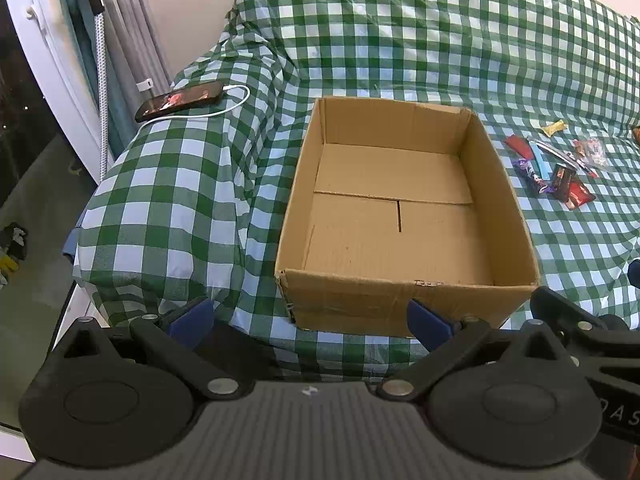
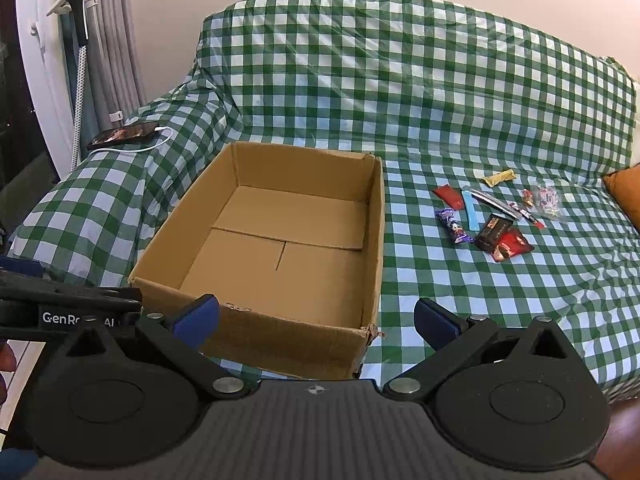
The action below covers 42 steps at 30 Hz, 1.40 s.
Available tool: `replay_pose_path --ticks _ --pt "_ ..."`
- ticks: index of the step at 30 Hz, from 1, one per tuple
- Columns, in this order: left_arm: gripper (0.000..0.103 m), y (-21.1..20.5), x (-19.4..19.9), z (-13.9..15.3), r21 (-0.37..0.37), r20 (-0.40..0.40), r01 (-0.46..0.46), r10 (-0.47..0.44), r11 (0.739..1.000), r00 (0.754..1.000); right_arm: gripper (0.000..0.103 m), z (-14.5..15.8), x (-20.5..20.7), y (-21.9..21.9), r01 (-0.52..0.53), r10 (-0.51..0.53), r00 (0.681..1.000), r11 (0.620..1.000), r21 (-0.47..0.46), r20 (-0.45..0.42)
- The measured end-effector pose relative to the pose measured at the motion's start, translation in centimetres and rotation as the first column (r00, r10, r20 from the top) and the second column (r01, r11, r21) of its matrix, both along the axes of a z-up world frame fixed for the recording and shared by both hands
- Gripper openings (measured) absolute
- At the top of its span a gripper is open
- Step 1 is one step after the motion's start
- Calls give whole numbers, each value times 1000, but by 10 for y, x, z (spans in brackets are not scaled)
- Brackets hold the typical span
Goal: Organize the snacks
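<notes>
Sat on the covered sofa (image 2: pixel 440 92), toward its left side: an open cardboard box (image 2: pixel 376 240) — nothing in it. Lay scattered on the seat to the box's right, apart from it: a cluster of snack packets (image 2: pixel 496 216). Rested on the left armrest, behind and left of the box — a phone (image 2: pixel 122 135) with its cable (image 2: pixel 160 142).

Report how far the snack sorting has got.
Nothing is done yet: the open brown cardboard box is bare inside. Nothing is in hand: left tongs and right tongs are open. The pile of small wrapped snacks on the green checked cloth is left.
</notes>
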<state>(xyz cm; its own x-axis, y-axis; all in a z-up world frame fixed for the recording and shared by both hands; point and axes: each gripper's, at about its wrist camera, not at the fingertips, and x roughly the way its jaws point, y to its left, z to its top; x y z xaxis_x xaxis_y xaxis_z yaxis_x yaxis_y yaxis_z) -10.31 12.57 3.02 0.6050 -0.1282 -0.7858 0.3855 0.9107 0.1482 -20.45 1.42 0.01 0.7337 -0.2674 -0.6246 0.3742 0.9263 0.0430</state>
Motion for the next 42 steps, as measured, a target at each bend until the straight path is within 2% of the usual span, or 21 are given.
replay_pose_path --ticks 5,8,14,18,23,36,42 --pt "103 -2 1 -3 12 -9 -1 1 1000 1000 103 -6 -6 -1 -38 37 998 999 25 43" --pt "103 -6 3 -6 24 -18 0 1 1000 1000 103 -5 -2 -7 -46 45 999 997 60 22" --pt "103 -14 7 -10 45 -29 6 -5 999 1000 103 -7 8 -16 -17 18 1000 998 65 -25" --pt "103 -20 9 -12 58 -33 12 -10 998 999 103 -9 8 -25 -22 25 999 994 109 -27" --pt "103 -31 11 -13 77 -38 26 -23 997 999 103 -14 8 -30 3 -1 1000 994 109 -20" --pt "103 -90 7 -19 123 -67 142 -135 982 989 103 -30 -3 -85 133 -133 991 977 165 -12" --pt "103 -139 15 -18 103 -96 204 -195 973 976 103 -47 -19 -143 282 -283 959 944 170 -19"
